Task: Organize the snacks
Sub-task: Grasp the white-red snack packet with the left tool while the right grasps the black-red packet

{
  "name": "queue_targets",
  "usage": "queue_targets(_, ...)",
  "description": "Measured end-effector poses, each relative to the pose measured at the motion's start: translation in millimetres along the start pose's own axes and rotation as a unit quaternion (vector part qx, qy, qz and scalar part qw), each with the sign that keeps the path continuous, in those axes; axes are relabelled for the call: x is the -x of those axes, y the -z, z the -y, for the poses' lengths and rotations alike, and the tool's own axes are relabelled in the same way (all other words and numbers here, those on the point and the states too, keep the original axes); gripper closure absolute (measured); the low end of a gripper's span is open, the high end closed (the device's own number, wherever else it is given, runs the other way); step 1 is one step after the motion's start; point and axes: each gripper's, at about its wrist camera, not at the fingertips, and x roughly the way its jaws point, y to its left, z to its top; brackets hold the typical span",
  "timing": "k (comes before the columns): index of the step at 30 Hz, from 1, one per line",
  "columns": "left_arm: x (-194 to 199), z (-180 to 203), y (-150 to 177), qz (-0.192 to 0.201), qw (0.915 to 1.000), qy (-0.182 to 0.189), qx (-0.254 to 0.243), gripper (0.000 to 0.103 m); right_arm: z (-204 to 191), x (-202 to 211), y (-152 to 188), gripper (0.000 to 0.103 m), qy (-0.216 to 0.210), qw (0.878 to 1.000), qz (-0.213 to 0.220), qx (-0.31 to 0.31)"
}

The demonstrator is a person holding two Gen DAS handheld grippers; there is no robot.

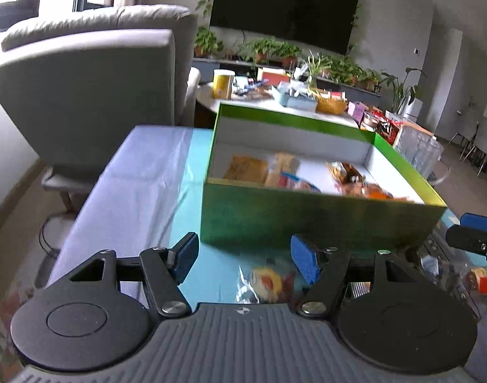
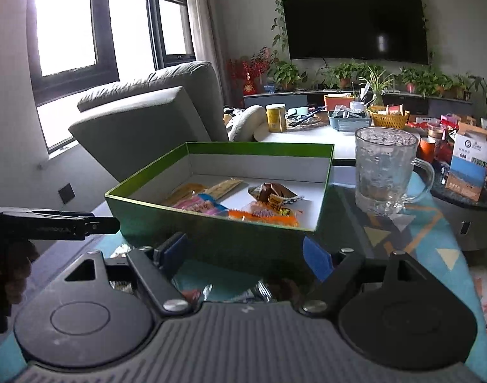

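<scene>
Glass covers the tabletop (image 2: 355,223), with a teal patterned cloth showing through it; its left edge, seen from the left wrist, drops off well to the left of the left gripper (image 1: 245,257), with an armchair (image 1: 93,95) beyond that edge. The strip of tabletop between that edge and the box is bare.

The green box (image 1: 307,220) stands just ahead of both pairs of fingers, its near wall upright and close to their tips, its rim above them. Inside, on the white floor, lie the snacks (image 2: 243,204): flat tan packets toward the back left, a brown wrapper to the right, pink and orange packets against the near wall. The back half of the floor stays open.

A glass mug (image 2: 383,172) stands ahead and to the right of the right gripper (image 2: 246,253), beside the box's right wall, with a narrow gap between them.

A clear wrapped snack (image 1: 269,282) lies on the tabletop low between the left fingers, not pinched. The left fingers stand apart, pads free. The right fingers stand apart too, gripping nothing; wrappers (image 2: 230,290) lie below them, blurred.
</scene>
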Motion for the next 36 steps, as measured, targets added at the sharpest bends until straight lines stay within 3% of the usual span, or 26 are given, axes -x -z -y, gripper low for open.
queue_targets(15, 57.6, 17.0, 38.9, -0.028, 0.9995, 0.009, -0.008, 0.042, -5.3, 29.8, 29.4, 0.044, 0.001, 1.000, -0.016, 0.020)
queue_targets(20, 72.1, 31.7, 47.6, -0.037, 0.9981, 0.044, -0.024, 0.042, -6.4, 44.6, 50.3, 0.044, -0.010, 0.999, -0.035, 0.023)
queue_targets(28, 53.4, 48.3, 59.7, -0.069, 0.9973, 0.011, -0.024, 0.042, -5.8, 38.6, 63.8, 0.044, 0.013, 0.998, -0.059, 0.007)
queue_targets(36, 47.7, 49.5, 64.6, -0.063, 0.9973, -0.012, -0.037, 0.041, -0.1, 35.6, 68.5, 0.044, 0.029, 0.997, -0.067, 0.003)
